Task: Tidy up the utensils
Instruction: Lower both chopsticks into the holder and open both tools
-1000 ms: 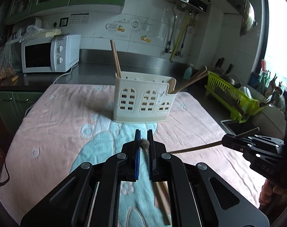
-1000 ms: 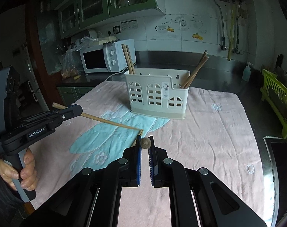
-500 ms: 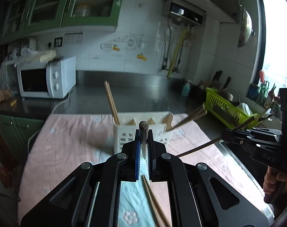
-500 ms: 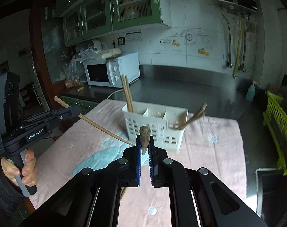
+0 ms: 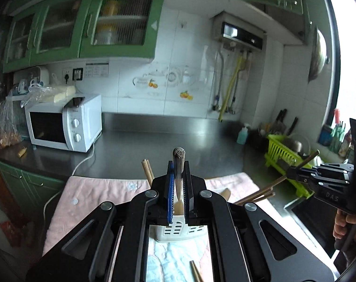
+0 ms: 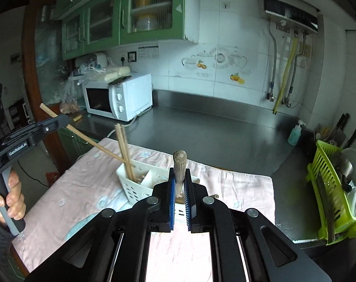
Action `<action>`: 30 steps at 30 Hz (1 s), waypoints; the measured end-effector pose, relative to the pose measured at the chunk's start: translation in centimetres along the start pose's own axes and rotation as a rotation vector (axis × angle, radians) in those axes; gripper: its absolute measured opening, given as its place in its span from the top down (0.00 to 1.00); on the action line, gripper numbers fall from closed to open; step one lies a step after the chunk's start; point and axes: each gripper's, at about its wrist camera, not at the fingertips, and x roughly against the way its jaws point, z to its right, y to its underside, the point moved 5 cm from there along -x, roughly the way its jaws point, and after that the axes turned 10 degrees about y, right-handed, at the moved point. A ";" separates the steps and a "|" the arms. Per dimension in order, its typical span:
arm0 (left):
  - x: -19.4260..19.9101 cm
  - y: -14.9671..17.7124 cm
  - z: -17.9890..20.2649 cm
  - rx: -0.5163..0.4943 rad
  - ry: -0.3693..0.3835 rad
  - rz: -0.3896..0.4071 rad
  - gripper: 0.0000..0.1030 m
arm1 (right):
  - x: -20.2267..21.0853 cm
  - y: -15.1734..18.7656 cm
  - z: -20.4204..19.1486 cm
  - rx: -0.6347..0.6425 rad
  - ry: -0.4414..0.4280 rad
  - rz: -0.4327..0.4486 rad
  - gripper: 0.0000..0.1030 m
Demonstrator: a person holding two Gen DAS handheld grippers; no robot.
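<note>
My left gripper point(image 5: 178, 171) is shut on a wooden chopstick point(image 5: 178, 164) that points at the camera; in the right wrist view that chopstick point(image 6: 91, 141) slants down with its tip in the left compartment of the white utensil holder point(image 6: 140, 183). My right gripper point(image 6: 179, 178) is shut on another wooden chopstick point(image 6: 179, 166), held above the holder's right side. The holder point(image 5: 178, 231) sits below my left gripper on the pink cloth point(image 5: 102, 192). Two chopsticks point(image 6: 124, 150) stand in its left compartment, and several chopsticks point(image 5: 257, 196) lean out on the right.
One loose chopstick point(image 5: 195, 271) lies on the cloth near me. A white microwave point(image 5: 63, 124) stands at the back left on the steel counter point(image 5: 168, 141). A green dish rack point(image 6: 330, 195) is at the right by the sink. A soap bottle point(image 6: 295, 134) stands by the wall.
Both grippers have lifted their chopsticks off the cloth and risen above the holder, tilting the chopsticks steeply. The left chopstick's tip now reaches into the holder's left compartment.
</note>
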 end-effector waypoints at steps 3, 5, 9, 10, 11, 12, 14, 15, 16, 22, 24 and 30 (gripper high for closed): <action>-1.9 0.3 -0.9 0.007 -0.013 -0.056 0.95 | -2.6 0.3 -0.1 0.008 0.010 -0.044 0.93; -3.1 0.5 -1.5 0.015 -0.021 -0.086 0.95 | -4.1 0.6 -0.3 0.008 0.005 -0.073 0.93; -4.6 1.0 -2.7 0.027 -0.038 -0.116 0.95 | -6.3 1.0 -0.7 0.000 -0.006 -0.108 0.93; -4.9 1.1 -3.0 0.033 -0.043 -0.120 0.95 | -6.7 1.1 -0.8 -0.001 -0.005 -0.113 0.93; -5.2 1.1 -3.2 0.041 -0.041 -0.124 0.95 | -7.2 1.2 -0.9 -0.002 -0.007 -0.120 0.93; -5.4 1.3 -3.4 0.046 -0.036 -0.125 0.95 | -7.5 1.4 -1.0 -0.002 -0.008 -0.125 0.93; -5.8 1.6 -3.6 0.051 -0.037 -0.130 0.95 | -7.9 1.5 -1.1 -0.004 -0.002 -0.132 0.93; -5.9 1.7 -3.6 0.054 -0.026 -0.132 0.95 | -8.0 1.6 -1.0 -0.005 -0.006 -0.135 0.93; -5.9 1.8 -3.5 0.054 -0.025 -0.131 0.95 | -8.2 1.7 -0.9 -0.006 -0.007 -0.136 0.93; -5.5 1.7 -3.3 0.050 -0.025 -0.114 0.90 | -7.5 1.7 -0.3 -0.024 0.002 -0.114 0.80; -4.8 1.7 -3.1 0.053 -0.027 -0.105 0.85 | -6.8 1.6 -0.2 -0.026 0.013 -0.098 0.78; -1.3 2.5 -2.2 0.039 -0.045 -0.075 0.78 | -2.8 3.7 -0.9 -0.042 -0.009 -0.056 0.77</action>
